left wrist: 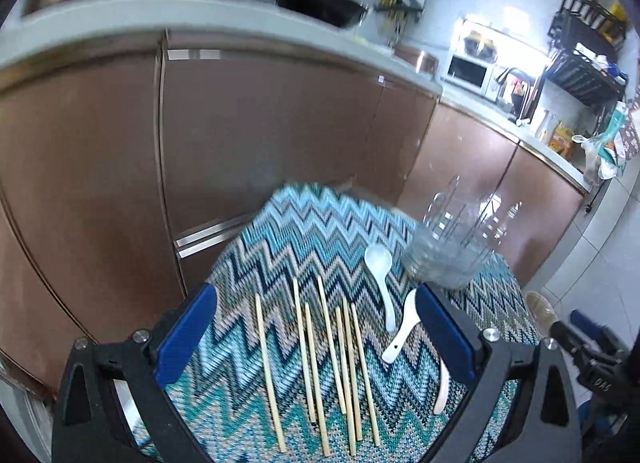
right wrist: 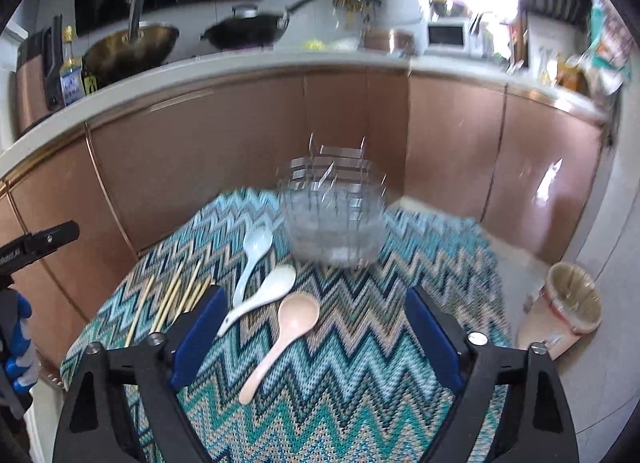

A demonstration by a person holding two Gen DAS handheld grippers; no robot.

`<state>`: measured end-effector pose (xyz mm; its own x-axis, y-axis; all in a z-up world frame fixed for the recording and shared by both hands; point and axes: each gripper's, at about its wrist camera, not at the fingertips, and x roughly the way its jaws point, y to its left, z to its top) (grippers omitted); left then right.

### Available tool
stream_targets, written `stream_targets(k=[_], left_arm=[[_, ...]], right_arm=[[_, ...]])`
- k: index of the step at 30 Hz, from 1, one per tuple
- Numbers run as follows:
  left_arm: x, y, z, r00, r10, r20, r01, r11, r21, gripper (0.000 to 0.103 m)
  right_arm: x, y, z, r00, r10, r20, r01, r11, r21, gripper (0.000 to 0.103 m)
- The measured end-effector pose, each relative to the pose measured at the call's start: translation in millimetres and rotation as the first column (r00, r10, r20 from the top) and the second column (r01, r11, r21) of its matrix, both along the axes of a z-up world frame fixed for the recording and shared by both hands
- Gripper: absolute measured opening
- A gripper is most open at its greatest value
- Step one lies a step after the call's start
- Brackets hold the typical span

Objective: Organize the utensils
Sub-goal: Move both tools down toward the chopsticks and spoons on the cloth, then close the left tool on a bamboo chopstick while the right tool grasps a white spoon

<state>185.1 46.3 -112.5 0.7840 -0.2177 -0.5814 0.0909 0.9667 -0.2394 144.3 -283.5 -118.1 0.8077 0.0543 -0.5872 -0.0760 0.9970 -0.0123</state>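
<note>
Several bamboo chopsticks (left wrist: 320, 359) lie side by side on a zigzag-patterned cloth (left wrist: 280, 247), between the fingers of my open, empty left gripper (left wrist: 316, 323). Two white soup spoons (left wrist: 382, 283) (left wrist: 404, 329) lie to their right; a pink spoon (left wrist: 442, 383) is partly hidden by the right finger. A clear divided holder (left wrist: 452, 247) stands behind them. In the right wrist view my open, empty right gripper (right wrist: 312, 323) hovers over the pink spoon (right wrist: 284, 339), with the white spoons (right wrist: 250, 259) (right wrist: 262, 297), the chopsticks (right wrist: 172, 299) and the holder (right wrist: 332, 219) ahead.
Copper-coloured kitchen cabinets (right wrist: 240, 135) stand close behind the table. The worktop above carries woks (right wrist: 132, 51) and a microwave (right wrist: 446, 35). A lined waste bin (right wrist: 564, 307) stands on the floor to the right. The other gripper shows at the left edge (right wrist: 36, 247).
</note>
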Motion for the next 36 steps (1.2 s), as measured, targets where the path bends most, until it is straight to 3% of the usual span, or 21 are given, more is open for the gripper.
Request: stream_targets(k=[2,6,8,16,21,27,36], left_arm=[[11.9,-2.7,-9.9,0.999,-0.009,-0.038,0.009,1.0,-0.005,0.098],[31.5,-9.9,-22.2,0.995,-0.048,-0.093,0.046,0.999,-0.026,0.094],[42.5,-13.4,-26.8,0.991,-0.065,-0.117,0.061,0.998,-0.03,0.087],[96.1,-25.2,-52.8,0.96,-0.116,-0.254,0.101,0.992,-0.072,0.069],[127.2,-27.8,-71.9,0.93,-0.14,-0.339,0.116,0.989,-0.089,0.059],[155.8,-28.4,-93.5,0.896,-0.152,-0.417,0.127,0.988,-0.087,0.05],[187.1,-40.9,-117.6,0.85,-0.172,-0.498,0.153,0.985,-0.079,0.036]], right_arm=[[11.6,-5.5,-14.4,0.998,0.025,-0.06,-0.022,0.999,0.05,0.072],[29.1,-8.3,-34.1,0.986,0.083,-0.141,-0.062,0.987,0.147,0.06],[43.4,-10.4,-42.2,0.978,0.123,-0.168,-0.091,0.979,0.185,0.051],[111.8,-2.5,-67.9,0.946,0.228,-0.231,-0.158,0.945,0.286,0.032],[142.9,5.5,-85.7,0.922,0.267,-0.28,-0.171,0.93,0.325,0.027],[170.5,11.3,-105.1,0.903,0.282,-0.323,-0.189,0.938,0.289,0.025],[182.3,14.1,-119.8,0.882,0.307,-0.357,-0.216,0.938,0.272,0.021]])
